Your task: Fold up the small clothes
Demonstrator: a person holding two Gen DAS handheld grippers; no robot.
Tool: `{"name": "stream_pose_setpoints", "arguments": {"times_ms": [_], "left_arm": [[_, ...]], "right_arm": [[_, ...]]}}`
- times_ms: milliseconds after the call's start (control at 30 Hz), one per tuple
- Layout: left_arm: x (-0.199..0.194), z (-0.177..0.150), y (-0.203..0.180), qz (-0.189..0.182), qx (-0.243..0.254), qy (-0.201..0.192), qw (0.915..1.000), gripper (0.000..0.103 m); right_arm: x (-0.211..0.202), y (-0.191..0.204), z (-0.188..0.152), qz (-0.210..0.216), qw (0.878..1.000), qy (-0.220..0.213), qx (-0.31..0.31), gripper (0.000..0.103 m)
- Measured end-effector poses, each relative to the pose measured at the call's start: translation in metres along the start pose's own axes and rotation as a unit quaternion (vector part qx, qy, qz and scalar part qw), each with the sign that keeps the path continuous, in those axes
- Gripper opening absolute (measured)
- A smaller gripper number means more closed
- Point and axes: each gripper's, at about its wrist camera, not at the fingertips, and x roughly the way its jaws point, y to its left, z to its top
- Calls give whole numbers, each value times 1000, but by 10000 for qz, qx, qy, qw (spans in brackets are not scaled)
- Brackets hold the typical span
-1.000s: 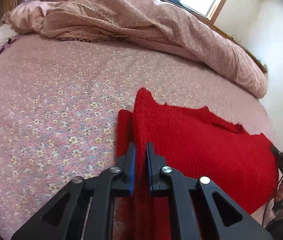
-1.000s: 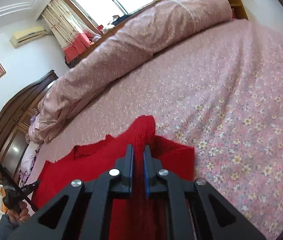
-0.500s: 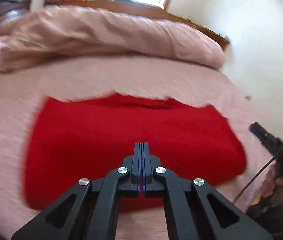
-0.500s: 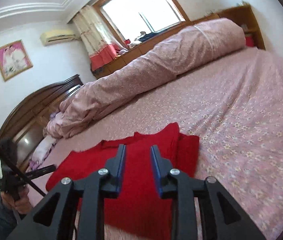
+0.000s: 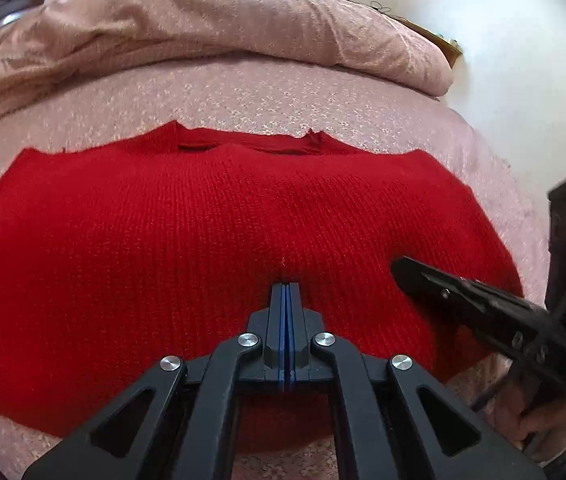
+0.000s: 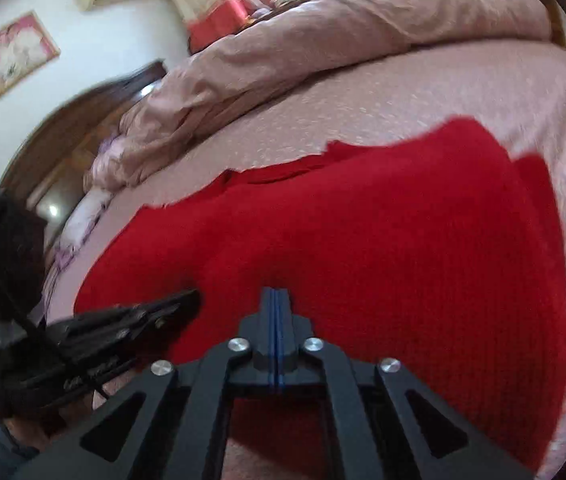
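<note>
Both black two-finger tongs, left gripper [image 5: 287, 285] and right gripper [image 6: 276, 291], now pinched empty after the right's jaws snapped closed, hover over the folded red knitted sweater [image 5: 223, 220] at twelve o'clock on the pink floral bedsheet [image 5: 283, 96], released, fold looking set.
</note>
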Motion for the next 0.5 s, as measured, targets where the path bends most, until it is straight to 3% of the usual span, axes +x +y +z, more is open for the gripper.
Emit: {"name": "stream_pose_setpoints", "arguments": {"times_ms": [100, 200, 267, 300, 367, 400, 433, 500], "left_arm": [[-3, 4, -3, 55, 4, -35, 10000, 0], [-20, 10, -10, 44, 49, -157, 9999, 0], [-28, 13, -14, -78, 36, -269, 9996, 0], [-29, 14, -18, -122, 57, -284, 9995, 0], [-23, 15, -22, -77, 103, -207, 9997, 0], [-14, 14, -23, -27, 91, -66, 9999, 0], [-5, 12, -21, -25, 26, 60, 10000, 0], [3, 7, -14, -157, -217, 95, 9996, 0]], "right_arm": [[-5, 1, 3, 24, 9999, 104, 91, 0], [-30, -5, -1, 484, 9982, -88, 338, 0], [-52, -18, 2, 605, 9959, -295, 611, 11], [-63, -26, 3, 646, 9944, -424, 715, 22], [-92, -53, 0, 736, 9893, -697, 1049, 47], [-102, -67, -2, 733, 9866, -787, 1226, 66], [-107, -79, -3, 668, 9857, -775, 1336, 78], [-111, -102, -5, 340, 9850, -598, 1585, 80]]}}
